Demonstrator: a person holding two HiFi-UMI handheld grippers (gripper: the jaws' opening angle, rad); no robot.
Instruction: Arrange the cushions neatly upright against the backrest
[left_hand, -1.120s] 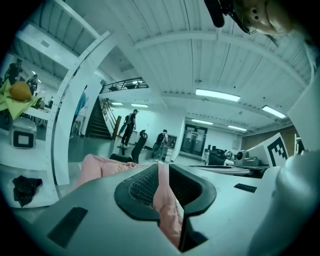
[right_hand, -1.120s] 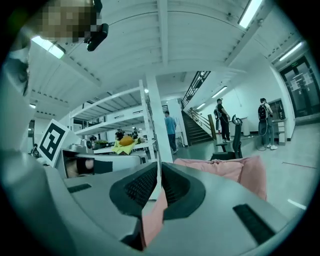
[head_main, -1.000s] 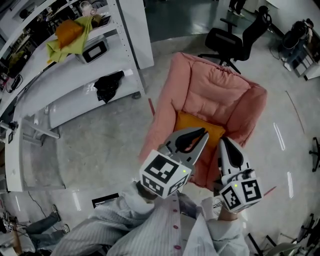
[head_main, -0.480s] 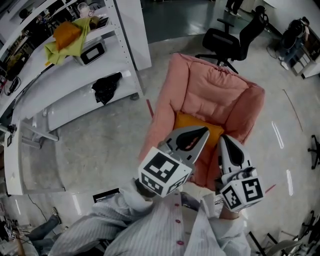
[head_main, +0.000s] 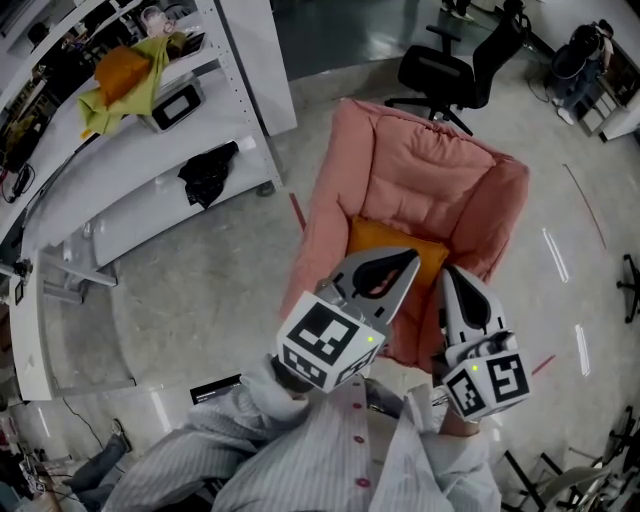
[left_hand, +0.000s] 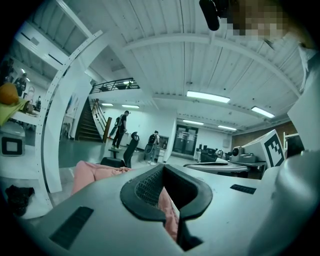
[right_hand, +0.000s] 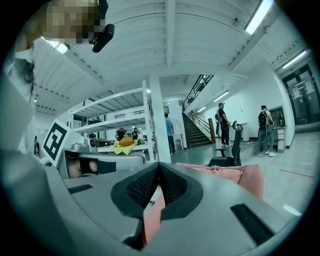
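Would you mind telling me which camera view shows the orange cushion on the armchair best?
The head view: the orange cushion lies on the seat of the pink armchair, its near edge hidden behind the left gripper. Neither gripper view shows the cushion; both show only pink armchair fabric beyond their jaws.

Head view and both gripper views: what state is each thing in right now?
left gripper: jaws shut, nothing between them.
right gripper: jaws shut, nothing between them.
orange cushion: on the armchair seat by the backrest, partly hidden behind the grippers, not gripped.
pink armchair: upright, the cushion on its seat.
office chair: unoccupied.
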